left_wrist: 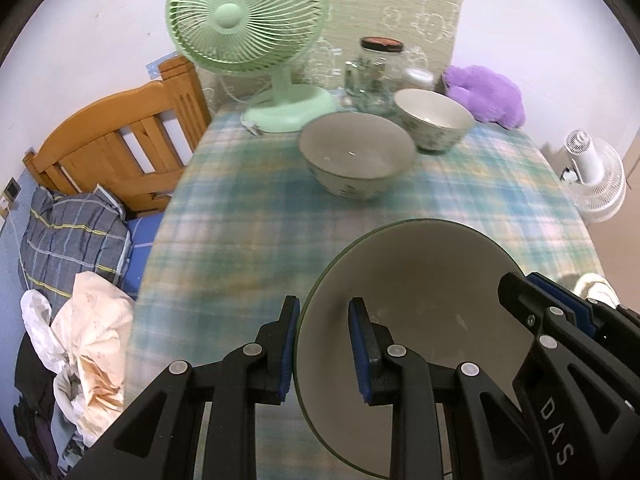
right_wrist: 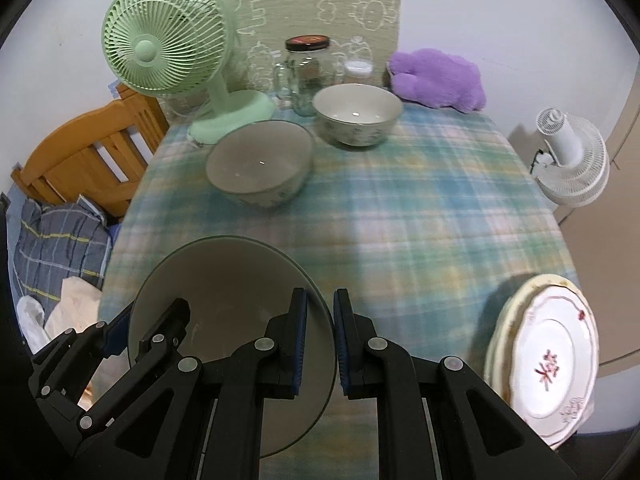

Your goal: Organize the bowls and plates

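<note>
A large pale bowl (left_wrist: pixel 420 280) (right_wrist: pixel 224 280) with a thin green rim hangs over the near part of the table, carried between both grippers. My left gripper (left_wrist: pixel 325 350) is shut on its left rim, one pad inside and one outside. My right gripper (right_wrist: pixel 320 344) is shut on the right rim in the same way. Each gripper also shows in the other's view, the right gripper (left_wrist: pixel 552 308) and the left gripper (right_wrist: pixel 120 328). Two patterned bowls stand further back, a wide one (left_wrist: pixel 356 152) (right_wrist: pixel 260 160) and a smaller one (left_wrist: pixel 434 118) (right_wrist: pixel 356 112). A stack of plates (right_wrist: pixel 552 360) lies at the near right.
The table wears a plaid cloth (right_wrist: pixel 420 200). Along its back edge stand a green fan (left_wrist: pixel 248 20) (right_wrist: pixel 160 40), a glass jar (left_wrist: pixel 376 72) (right_wrist: pixel 308 72) and a purple plush (right_wrist: pixel 436 76). A white fan (right_wrist: pixel 572 160) stands off the table's right side, a wooden bed frame (left_wrist: pixel 120 140) with bedding off its left.
</note>
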Available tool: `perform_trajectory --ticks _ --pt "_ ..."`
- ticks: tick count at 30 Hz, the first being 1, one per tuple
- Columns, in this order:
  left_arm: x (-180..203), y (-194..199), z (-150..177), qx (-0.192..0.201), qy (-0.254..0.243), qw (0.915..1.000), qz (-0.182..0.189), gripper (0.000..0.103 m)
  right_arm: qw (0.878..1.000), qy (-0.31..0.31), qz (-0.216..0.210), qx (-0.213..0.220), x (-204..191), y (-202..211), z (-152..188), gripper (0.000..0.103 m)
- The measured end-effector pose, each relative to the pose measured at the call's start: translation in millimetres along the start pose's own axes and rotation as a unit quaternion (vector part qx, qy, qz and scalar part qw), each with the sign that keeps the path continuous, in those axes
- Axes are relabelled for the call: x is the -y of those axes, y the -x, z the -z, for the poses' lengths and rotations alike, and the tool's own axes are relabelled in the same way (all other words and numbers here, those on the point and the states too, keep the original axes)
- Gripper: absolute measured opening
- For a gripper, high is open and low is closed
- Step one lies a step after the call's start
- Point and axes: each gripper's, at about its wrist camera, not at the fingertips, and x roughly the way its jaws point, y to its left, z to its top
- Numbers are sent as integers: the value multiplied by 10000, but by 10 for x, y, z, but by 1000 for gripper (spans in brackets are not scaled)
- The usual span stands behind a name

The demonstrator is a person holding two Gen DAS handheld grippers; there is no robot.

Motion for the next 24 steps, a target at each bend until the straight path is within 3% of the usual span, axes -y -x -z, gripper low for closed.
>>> perform_trajectory --ticks 12,24 --pt "508 -29 325 -292 -86 9995 66 23 9996 56 124 -243 541 32 314 17" --pt "700 -188 494 -542 -44 9985 -24 23 9981 130 43 -594 796 -154 505 17"
